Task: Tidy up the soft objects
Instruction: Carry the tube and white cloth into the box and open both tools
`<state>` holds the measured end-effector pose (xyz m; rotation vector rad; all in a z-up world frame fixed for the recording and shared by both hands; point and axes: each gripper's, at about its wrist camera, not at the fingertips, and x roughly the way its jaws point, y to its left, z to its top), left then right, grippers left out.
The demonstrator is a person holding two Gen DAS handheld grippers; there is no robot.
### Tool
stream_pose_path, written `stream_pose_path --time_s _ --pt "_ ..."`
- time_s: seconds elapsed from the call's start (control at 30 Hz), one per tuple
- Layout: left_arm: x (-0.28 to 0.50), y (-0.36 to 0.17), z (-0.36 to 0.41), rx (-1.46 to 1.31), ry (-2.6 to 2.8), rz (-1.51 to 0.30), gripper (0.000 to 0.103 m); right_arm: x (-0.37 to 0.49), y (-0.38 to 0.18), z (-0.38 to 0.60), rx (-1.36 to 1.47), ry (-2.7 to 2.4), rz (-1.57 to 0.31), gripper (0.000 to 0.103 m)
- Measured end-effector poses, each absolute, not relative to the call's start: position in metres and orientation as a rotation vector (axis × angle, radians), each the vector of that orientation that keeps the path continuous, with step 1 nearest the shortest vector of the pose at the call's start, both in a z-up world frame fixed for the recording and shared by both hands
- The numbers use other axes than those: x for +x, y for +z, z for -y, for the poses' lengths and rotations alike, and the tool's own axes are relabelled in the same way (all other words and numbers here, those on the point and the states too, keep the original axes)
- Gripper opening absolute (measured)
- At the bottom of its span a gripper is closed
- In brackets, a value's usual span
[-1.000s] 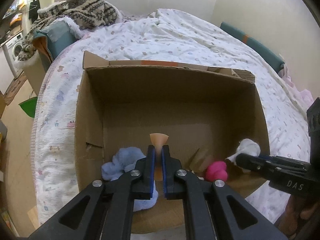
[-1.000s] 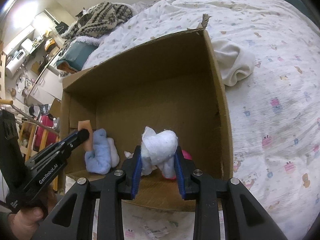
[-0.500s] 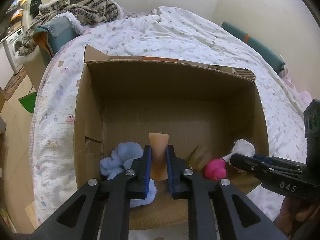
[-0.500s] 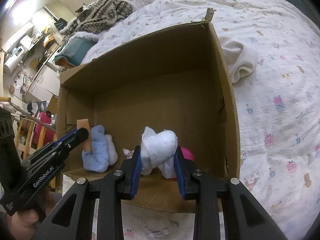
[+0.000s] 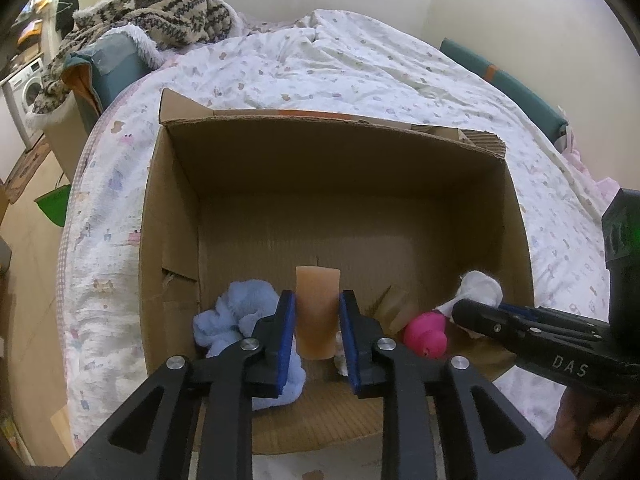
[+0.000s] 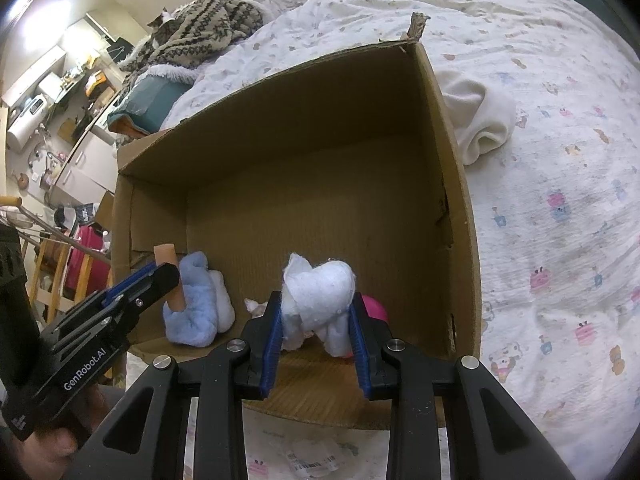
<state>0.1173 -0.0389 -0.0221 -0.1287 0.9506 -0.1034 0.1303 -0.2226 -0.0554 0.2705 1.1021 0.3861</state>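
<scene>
From the left wrist view, the cardboard box (image 5: 168, 216) stands open on the bed (image 5: 360, 68). Inside, near its front wall, lie a light blue cloth (image 5: 236, 320) and a pink toy (image 5: 426, 338). The left gripper (image 5: 317, 334) has a tan foam piece (image 5: 317, 312) between its pads; the jaws have widened and I cannot tell if they press it. A small white thing beside the right pad is mostly hidden.

From the right wrist view, the right gripper (image 6: 316, 322) is clenched on a white fluffy piece (image 6: 318, 296) over the box (image 6: 448, 184) floor. The pink toy (image 6: 374, 306) is mostly covered behind it. A cream cloth (image 6: 478, 116) lies on the bed (image 6: 560, 200) outside the box.
</scene>
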Motion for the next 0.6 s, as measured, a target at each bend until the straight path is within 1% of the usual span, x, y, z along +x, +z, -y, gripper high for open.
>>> stream_pose_path --time_s 0.07,0.13,0.23,0.33,0.4,0.47,0.53,0.57,0.6 --pt "0.1172 -0.0215 0.0397 -0.127 -0.102 -0.949 0.031 0.1306 -0.0556 0.2237 0.275 0.382 -1.101 0.033" --pt "0.1164 -0.0199 0.0403 -0.119 -0.089 -0.938 0.052 0.1306 -0.0554 0.2244 0.280 0.382 -1.098 0.033" --pt "0.1131 -0.0158 0.0404 -0.110 -0.076 -0.905 0.062 0.1307 -0.0546 0.2247 0.282 0.379 -1.091 0.033" --pt "0.1135 -0.0151 0.0410 -0.104 -0.075 -0.906 0.065 0.1306 -0.0539 0.2243 0.283 0.376 -1.082 0.037" --pt "0.1136 -0.0158 0.0406 -0.104 -0.074 -0.912 0.065 0.1306 -0.0530 0.2241 0.283 0.374 -1.074 0.051" --pt "0.1148 -0.0166 0.0401 -0.108 -0.073 -0.922 0.065 0.1306 -0.0523 0.2244 0.285 0.372 -1.066 0.054" --pt "0.1146 -0.0166 0.0392 -0.112 -0.072 -0.925 0.065 0.1314 -0.0518 0.2241 0.284 0.371 -1.063 0.062" --pt "0.1143 -0.0164 0.0392 -0.112 -0.070 -0.923 0.065 0.1315 -0.0512 0.2241 0.283 0.368 -1.059 0.068" --pt "0.1139 -0.0164 0.0392 -0.112 -0.068 -0.922 0.065 0.1319 -0.0503 0.2234 0.280 0.364 -1.053 0.069"
